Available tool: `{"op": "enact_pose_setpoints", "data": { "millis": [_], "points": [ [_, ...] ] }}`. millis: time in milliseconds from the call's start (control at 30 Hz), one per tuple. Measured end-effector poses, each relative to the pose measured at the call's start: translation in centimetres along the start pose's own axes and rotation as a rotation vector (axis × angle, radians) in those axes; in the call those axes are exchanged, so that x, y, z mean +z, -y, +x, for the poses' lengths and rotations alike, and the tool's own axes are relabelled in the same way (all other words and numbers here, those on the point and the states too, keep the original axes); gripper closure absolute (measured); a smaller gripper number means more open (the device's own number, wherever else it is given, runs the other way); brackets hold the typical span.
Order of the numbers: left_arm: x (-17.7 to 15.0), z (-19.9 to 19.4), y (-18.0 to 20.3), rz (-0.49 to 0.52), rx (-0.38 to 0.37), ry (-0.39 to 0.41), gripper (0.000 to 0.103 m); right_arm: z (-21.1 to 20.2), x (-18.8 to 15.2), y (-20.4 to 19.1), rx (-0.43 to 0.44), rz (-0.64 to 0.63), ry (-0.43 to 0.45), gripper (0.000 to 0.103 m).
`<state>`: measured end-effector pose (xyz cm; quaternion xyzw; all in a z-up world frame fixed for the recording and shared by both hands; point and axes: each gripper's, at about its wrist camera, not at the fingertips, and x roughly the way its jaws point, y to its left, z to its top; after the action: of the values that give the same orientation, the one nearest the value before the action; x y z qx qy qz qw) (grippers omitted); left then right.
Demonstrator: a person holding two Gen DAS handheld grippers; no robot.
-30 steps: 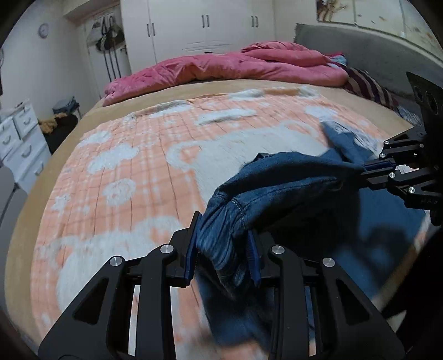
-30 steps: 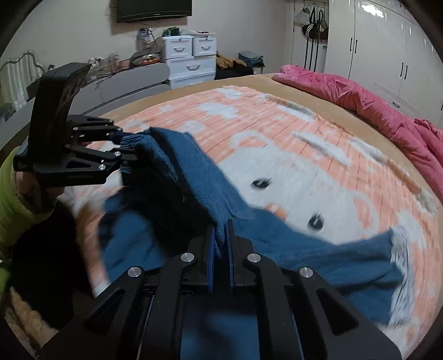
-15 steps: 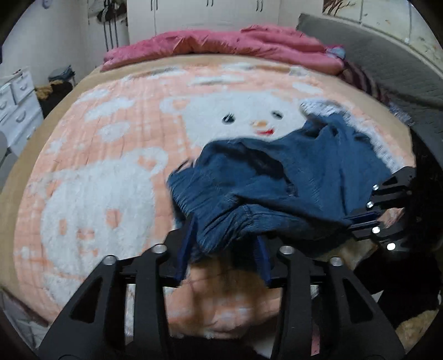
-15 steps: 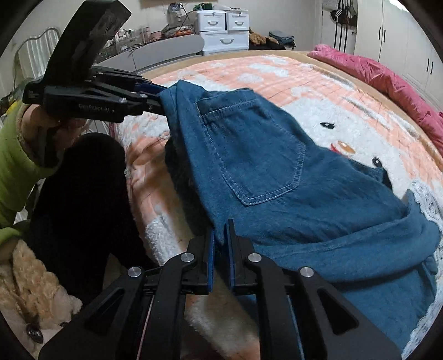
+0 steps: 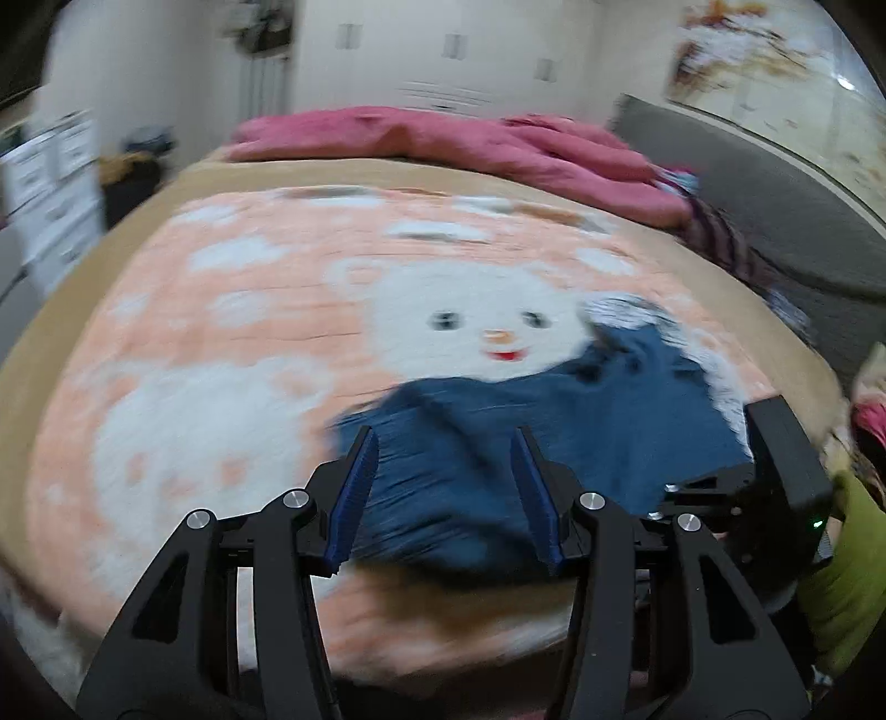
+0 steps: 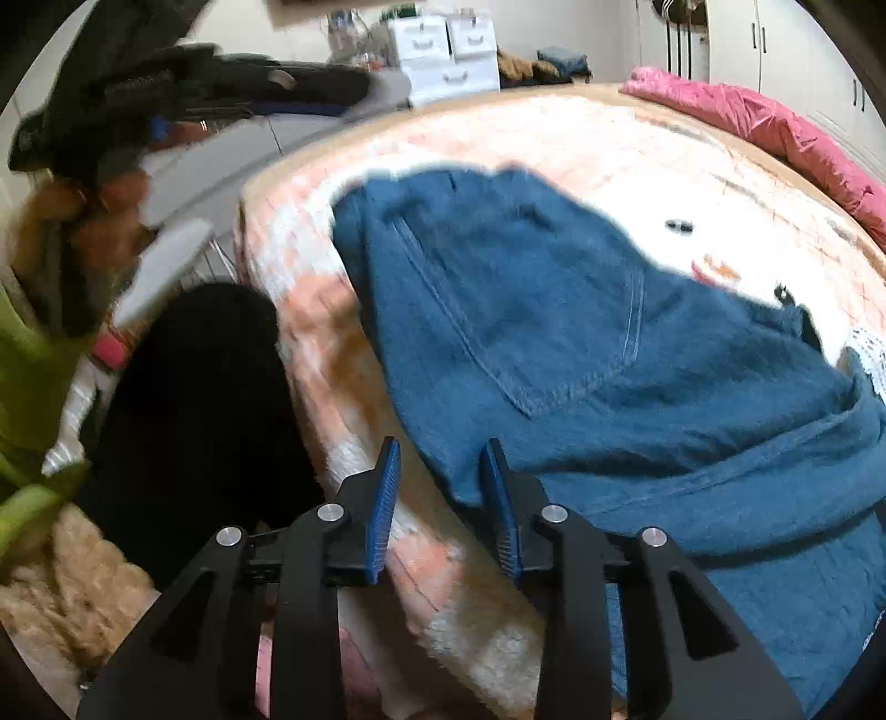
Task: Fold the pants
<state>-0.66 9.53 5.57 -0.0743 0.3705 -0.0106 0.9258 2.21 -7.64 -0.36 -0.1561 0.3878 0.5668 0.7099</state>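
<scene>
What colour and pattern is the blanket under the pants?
Peach-orange with white shapes and a white snowman-like face; the blanket shows best in the left wrist view.

- I see both views under soft, even indoor light, fairly bright, with no hard shadows.
- The left view is smeared by motion blur: the blanket (image 5: 232, 354) and wardrobe doors (image 5: 443, 50) look soft.
- The right view blurs most at upper left; the jeans (image 6: 554, 343) are clearer.
- Fisheye bending curves everything, with dark corners.
</scene>
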Motion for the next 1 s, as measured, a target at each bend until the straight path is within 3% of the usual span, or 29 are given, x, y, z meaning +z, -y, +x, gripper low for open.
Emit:
{"op": "enact_pose_setpoints", "data": {
  "millis": [100,167,233,367,500,567,667,767,933,1000],
  "points": [
    [-0.9,3.0,1.8,0.030,-0.031,-0.071,0.062,-2.5,0.1,1.1,-0.046,0.055,0.100,0.066],
    [-2.7,4.7,2.0,0.027,-0.034,-0.124,0.062,-2.7,-0.1,2.0,-0.112,0.087,0.104,0.061],
    [-4.6,6.2,1.6,0.029,0.011,-0.178,0.063,-1.7,-0.3,2.6,-0.141,0.115,0.067,0.061],
    [-5.9,7.0,0.7,0.007,0.011,-0.206,0.068,1.5,-1.3,4.3,-0.213,0.172,-0.090,0.060],
    [-5.8,7.6,0.2,0.002,0.007,-0.212,0.068,1.6,-1.4,4.6,-0.198,0.192,-0.087,0.060],
    [-5.4,7.1,0.6,-0.005,0.009,-0.189,0.067,0.4,-1.4,5.1,-0.176,0.218,-0.046,0.060],
    [-4.3,4.9,0.9,-0.056,-0.032,-0.120,0.052,-3.3,-1.4,6.1,-0.163,0.257,0.083,0.054],
    [-3.2,3.2,2.3,-0.021,-0.045,-0.078,0.045,-6.4,-1.7,8.2,-0.223,0.319,0.175,0.047],
    [-1.2,3.8,6.0,0.046,-0.104,-0.076,0.039,-10.2,-2.7,11.7,-0.342,0.431,0.229,0.041],
    [-0.6,4.9,7.7,0.077,-0.142,-0.092,0.038,-11.1,-2.6,13.1,-0.378,0.469,0.236,0.032]
  ]
}}
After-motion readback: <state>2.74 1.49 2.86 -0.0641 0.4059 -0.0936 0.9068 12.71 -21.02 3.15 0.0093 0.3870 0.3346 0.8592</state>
